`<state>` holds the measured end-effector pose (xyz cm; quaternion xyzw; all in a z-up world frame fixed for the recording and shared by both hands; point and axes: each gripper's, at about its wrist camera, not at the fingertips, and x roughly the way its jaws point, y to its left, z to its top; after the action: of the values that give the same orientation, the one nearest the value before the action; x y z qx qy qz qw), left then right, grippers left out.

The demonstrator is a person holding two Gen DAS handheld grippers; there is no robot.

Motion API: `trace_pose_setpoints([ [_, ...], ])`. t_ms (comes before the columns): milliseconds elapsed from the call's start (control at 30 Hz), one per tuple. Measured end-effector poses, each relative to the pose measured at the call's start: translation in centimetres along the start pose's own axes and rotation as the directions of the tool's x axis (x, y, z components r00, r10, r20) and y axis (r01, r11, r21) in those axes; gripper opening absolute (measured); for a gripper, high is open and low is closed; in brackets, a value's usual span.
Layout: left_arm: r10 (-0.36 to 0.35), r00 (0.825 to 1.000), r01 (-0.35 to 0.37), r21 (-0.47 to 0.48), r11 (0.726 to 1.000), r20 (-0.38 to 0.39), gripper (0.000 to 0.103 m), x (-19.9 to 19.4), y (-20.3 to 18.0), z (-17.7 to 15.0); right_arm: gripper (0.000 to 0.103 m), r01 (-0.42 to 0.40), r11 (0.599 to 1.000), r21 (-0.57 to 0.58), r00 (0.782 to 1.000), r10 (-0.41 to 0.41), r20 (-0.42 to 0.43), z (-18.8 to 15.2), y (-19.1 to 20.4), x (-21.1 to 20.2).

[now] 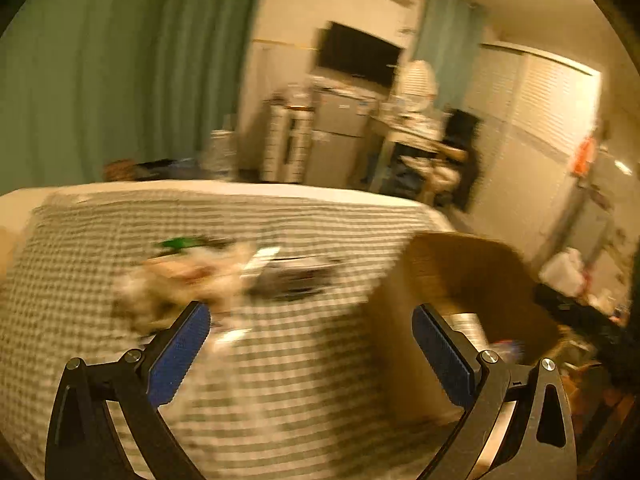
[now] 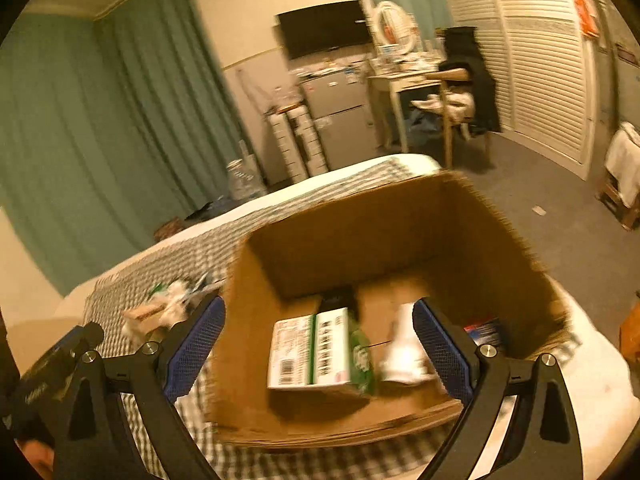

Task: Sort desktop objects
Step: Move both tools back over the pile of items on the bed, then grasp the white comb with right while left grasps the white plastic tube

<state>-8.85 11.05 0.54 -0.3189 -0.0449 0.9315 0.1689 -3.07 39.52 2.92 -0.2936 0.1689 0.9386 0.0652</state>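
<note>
My left gripper [image 1: 310, 350] sits at the bottom of its frame with the tongs spread wide and nothing between them; below it lies the checked cloth [image 1: 280, 400], which covers the bed. A blurred pile of small objects [image 1: 208, 272] lies on the cloth left of centre, just above the left blue pad [image 1: 180, 356] (too smeared for me to name any piece, though one is green); the cardboard box [image 1: 460, 276] stands at the right of the frame, beside the pile but apart from it.

My right gripper [image 2: 318, 350] is also wide apart and empty, hanging over the open box [image 2: 360, 240], which fills the centre of its frame; inside, on the box floor, a white and green carton [image 2: 312, 352] lies flat in the lower middle, with a white item [image 2: 402, 348] just to its right and a dark one [image 2: 340, 298] above it; something red and blue [image 2: 486, 330] shows at the box's right wall, too blurred to identify. The same pile [image 2: 172, 304] shows on the cloth [image 2: 192, 248] to the left of the box.
</note>
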Motion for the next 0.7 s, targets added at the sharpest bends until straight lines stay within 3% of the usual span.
trace_pose_setpoints([
  [167,0.166,0.986,-0.166,-0.052,0.985,0.003,0.103,-0.5,8.5,-2.6,0.095,-0.104,0.987,-0.120,0.994,0.102,-0.022,-2.0,6.3,2.1],
  [267,0.223,0.975,-0.223,-0.058,0.973,-0.010,0.103,0.3,11.4,-5.1,0.095,-0.148,0.971,-0.188,0.989,0.143,-0.039,-3.4,10.1,3.4],
  [400,0.223,0.974,-0.225,-0.106,0.969,-0.027,0.103,2.3,13.7,-9.1,0.095,-0.206,0.941,-0.267,0.978,0.195,-0.069,-5.9,14.0,5.4],
  [467,0.189,0.979,-0.195,-0.073,0.978,-0.079,0.103,3.9,13.6,-9.3,0.095,-0.220,0.925,-0.309,0.975,0.200,-0.095,-7.1,15.6,7.0],
  [567,0.189,0.981,-0.188,0.019,0.982,-0.054,0.103,5.0,12.4,-8.8,0.095,-0.242,0.905,-0.351,0.965,0.185,-0.189,-9.5,17.6,10.5],
  [667,0.230,0.969,-0.224,0.070,0.972,-0.088,0.103,6.5,12.5,-9.4,0.085,-0.248,0.885,-0.395,0.949,0.140,-0.283,-11.7,18.3,13.8],
  [700,0.249,0.962,-0.242,0.071,0.968,-0.115,0.103,7.1,12.9,-9.6,0.077,-0.246,0.880,-0.406,0.944,0.122,-0.308,-12.2,18.4,14.8],
])
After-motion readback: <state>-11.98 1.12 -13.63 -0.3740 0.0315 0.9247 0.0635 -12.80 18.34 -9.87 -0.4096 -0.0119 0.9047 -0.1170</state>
